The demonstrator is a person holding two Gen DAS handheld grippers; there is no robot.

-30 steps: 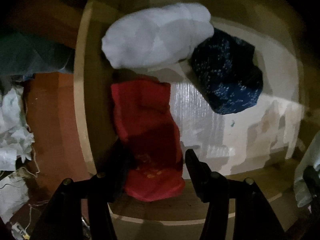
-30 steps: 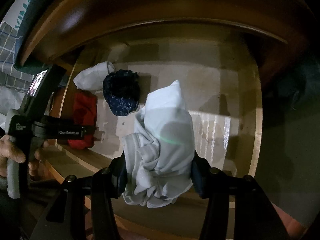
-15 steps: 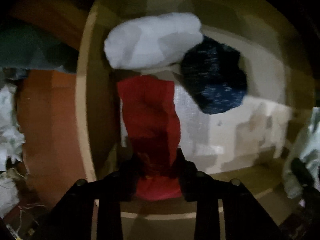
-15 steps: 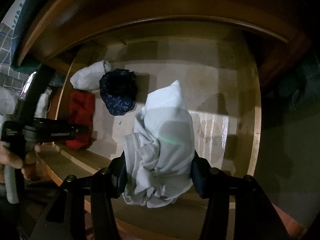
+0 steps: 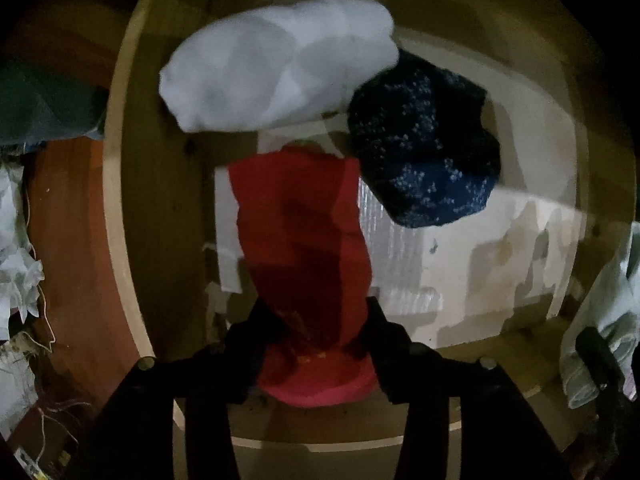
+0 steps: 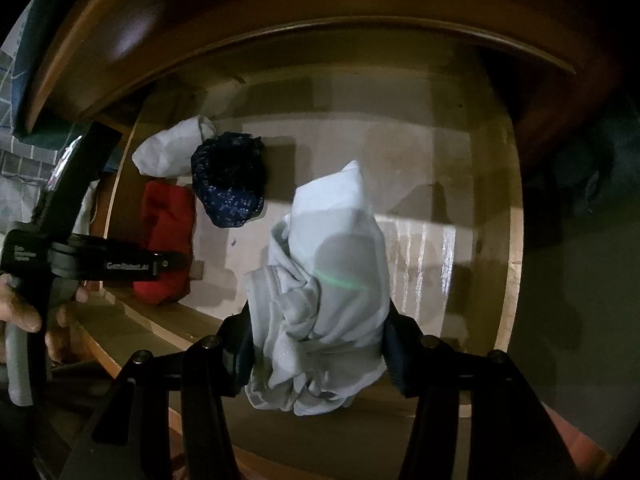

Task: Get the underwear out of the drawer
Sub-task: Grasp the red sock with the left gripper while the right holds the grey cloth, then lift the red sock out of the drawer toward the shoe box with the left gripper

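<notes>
Four bundles of underwear show here, and the wooden drawer (image 6: pixel 508 240) that holds them is the biggest thing in sight, pulled open with its pale liner bare across the right half.

Next in size is the pale grey garment (image 6: pixel 328 300), bunched and pinched between the two fingers of the right claw (image 6: pixel 316 344), which is closed tight on it. It hangs over the drawer's front edge, probably lifted so it can be carried out.

At the drawer's left end lies the red pair (image 5: pixel 304 264), its near end squeezed between the fingers of the left claw (image 5: pixel 316 340), closed on the cloth. Whether the far end is off the liner I cannot tell.

A white roll (image 5: pixel 280 64) and a dark blue speckled pair (image 5: pixel 424 148) sit touching each other at the back, untouched, likely waiting their turn.

Only the right wrist view shows the person's hand (image 6: pixel 24 304) on the left tool's handle; only the left wrist view shows crumpled white scraps (image 5: pixel 16 272) outside the drawer.
</notes>
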